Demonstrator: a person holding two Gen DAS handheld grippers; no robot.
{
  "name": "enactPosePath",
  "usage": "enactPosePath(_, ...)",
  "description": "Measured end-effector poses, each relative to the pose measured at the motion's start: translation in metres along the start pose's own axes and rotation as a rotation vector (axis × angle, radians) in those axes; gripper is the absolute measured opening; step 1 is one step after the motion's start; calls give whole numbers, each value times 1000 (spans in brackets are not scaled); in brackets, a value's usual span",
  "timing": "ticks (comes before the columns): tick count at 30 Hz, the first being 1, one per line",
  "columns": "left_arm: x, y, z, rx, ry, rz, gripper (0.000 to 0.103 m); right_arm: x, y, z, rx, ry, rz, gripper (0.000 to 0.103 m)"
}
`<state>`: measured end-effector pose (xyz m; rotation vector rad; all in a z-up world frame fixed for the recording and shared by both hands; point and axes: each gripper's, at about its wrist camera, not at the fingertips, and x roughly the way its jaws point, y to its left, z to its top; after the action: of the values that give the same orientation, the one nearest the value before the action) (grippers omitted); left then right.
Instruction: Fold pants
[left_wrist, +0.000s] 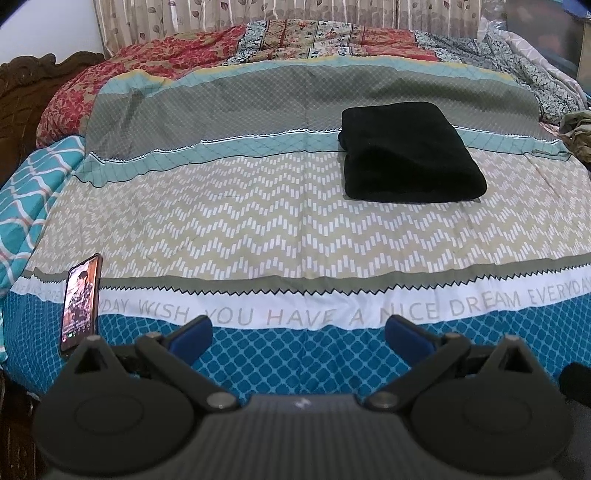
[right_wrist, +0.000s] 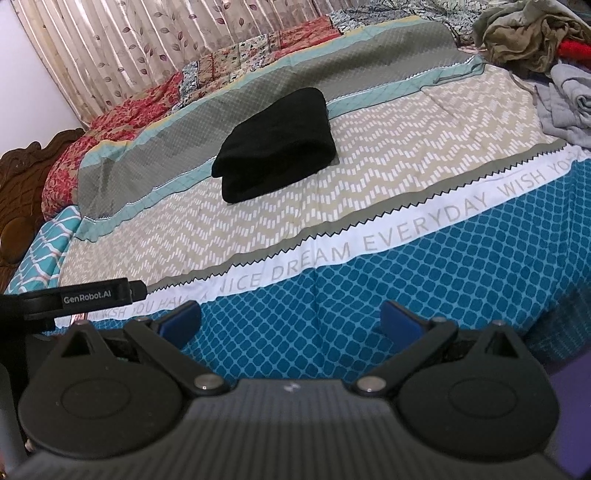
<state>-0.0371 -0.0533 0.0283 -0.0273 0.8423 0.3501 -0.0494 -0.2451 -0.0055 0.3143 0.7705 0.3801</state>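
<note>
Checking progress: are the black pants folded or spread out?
Folded: the black pants lie as a compact, layered rectangle on the bedspread.

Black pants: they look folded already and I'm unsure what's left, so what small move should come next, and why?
Probably just keep both hand-held grippers back. The black pants lie as a compact folded bundle on the bedspread, and the left and right hand-held grippers are open and empty.
</note>
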Motion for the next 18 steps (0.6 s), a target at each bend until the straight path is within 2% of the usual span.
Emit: enactPosePath(18, 5, 0, -1, -10, 35, 24, 103, 0, 0, 0, 4, -5, -4, 103)
